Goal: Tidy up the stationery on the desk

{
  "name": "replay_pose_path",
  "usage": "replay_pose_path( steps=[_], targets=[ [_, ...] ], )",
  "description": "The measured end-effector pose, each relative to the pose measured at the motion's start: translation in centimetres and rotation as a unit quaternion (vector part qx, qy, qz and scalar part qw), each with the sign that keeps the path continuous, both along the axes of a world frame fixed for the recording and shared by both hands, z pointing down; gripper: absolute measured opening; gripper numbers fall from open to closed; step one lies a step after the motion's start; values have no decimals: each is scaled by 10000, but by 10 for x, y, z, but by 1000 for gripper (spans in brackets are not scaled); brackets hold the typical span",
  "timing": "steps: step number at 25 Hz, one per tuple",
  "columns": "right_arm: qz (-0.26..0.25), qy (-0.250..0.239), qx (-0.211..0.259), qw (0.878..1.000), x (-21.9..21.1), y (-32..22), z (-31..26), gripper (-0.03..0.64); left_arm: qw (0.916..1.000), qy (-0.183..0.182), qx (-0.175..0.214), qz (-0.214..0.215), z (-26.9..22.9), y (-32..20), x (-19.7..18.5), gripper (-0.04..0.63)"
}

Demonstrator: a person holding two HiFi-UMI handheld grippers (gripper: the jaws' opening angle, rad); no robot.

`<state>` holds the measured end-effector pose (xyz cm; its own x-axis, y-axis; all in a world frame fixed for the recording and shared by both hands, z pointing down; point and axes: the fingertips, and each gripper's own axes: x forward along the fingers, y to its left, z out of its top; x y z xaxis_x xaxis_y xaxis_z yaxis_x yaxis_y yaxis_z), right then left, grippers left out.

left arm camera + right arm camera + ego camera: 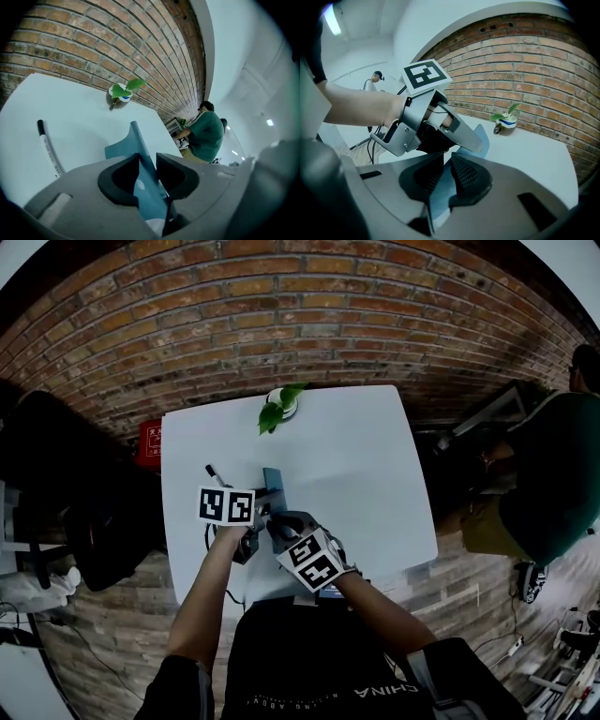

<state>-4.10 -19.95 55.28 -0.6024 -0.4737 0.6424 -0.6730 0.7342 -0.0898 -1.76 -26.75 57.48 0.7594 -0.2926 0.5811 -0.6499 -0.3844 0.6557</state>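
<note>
A thin blue case (274,481) is held up on edge over the near part of the white desk (366,474). Both grippers grip it. My left gripper (265,506) comes in from the left and its pads press on the blue case (117,149), which runs between the jaws of the left gripper (147,161). My right gripper (279,527) is shut on the near end of the case (485,138), and from the right gripper (446,161) I see the left gripper (472,143) clamped further along. A black-capped white marker pen (214,472) lies on the desk to the left (47,146).
A small potted plant (279,404) stands at the desk's far edge by the brick wall (123,90). A person in green (553,474) sits off to the right. A red box (150,442) and a dark chair (56,484) are on the left of the desk.
</note>
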Motion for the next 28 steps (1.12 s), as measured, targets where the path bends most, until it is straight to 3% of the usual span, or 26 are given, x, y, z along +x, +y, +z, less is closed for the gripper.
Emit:
replay_pose_path(
  steps=[7,11,18,26,28],
  targets=[
    [-49,-164,-51,9998,-5,1,0,54,9992,173,-138,-323,0,-1,-7,91],
    [251,-389,-213,9987,5,-2,2,51,9981,315,-188,-493,-2,-2,-12,81],
    [553,-462,-385,9967,27,-10,10,48,9933,739,-353,-820,-7,0,-14,52],
    [912,-489,-358,9940,69,-17,8,46,9840,1367,-511,-1024,-18,0,15,52],
    [1053,-490,-335,9927,85,-21,5,44,9783,1674,-548,-1090,-25,-4,27,52]
  ],
)
